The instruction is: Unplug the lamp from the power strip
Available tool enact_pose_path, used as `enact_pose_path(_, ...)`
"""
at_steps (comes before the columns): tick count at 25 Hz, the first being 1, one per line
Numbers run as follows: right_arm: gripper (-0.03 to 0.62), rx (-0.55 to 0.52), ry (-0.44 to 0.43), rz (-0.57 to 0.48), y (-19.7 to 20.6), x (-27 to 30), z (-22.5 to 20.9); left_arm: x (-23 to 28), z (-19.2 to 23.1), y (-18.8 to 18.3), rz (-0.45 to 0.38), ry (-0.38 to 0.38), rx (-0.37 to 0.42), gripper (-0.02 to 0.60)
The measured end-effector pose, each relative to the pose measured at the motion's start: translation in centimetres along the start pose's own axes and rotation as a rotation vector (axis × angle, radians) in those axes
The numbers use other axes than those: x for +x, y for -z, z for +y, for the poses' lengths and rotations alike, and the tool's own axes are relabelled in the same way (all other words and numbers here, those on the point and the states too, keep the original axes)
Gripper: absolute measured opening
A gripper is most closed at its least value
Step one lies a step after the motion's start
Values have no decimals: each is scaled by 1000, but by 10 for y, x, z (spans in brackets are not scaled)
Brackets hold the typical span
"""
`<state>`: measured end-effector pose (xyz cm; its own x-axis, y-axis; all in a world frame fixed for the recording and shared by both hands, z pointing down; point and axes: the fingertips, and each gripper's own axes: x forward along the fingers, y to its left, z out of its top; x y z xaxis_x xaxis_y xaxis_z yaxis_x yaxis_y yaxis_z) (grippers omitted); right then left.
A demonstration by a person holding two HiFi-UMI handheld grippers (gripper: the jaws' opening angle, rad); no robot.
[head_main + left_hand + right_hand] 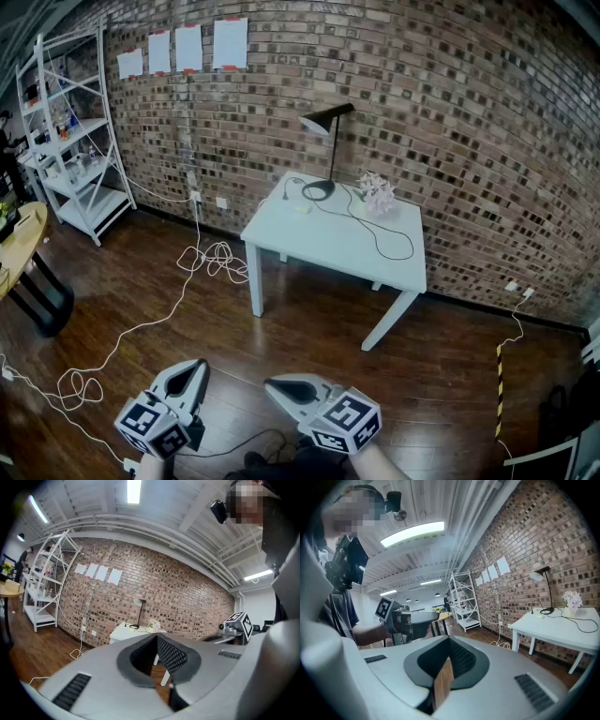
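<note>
Your left gripper: jaws pressed together, nothing between them. Your right gripper: same, tips meeting, empty. Both hang over the wood floor, well short of the table. Only print in sight is the square markers on the cubes. Four white sheets on the brick wall are too small to read. One lamp stands at the back of the one white table, black cord looping across the top. Power strip: can't make it out.
</note>
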<state>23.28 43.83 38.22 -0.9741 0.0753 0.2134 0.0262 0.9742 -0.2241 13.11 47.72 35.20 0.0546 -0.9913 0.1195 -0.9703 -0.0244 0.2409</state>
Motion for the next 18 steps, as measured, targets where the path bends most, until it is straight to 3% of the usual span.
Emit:
enact_pose_path(10,-8,103,12,-47,-17,-38,-116,103,-31,0,37,-52,-14,-6)
enact_pose_path(13,-8,141,0,-74,-25,-53,-148,129,-35,-1,40,-86,17,-6)
enact_pose_path(18,-8,190,-13,-93,-27,-78,-188,173,-62,12,121,-93,44,-6)
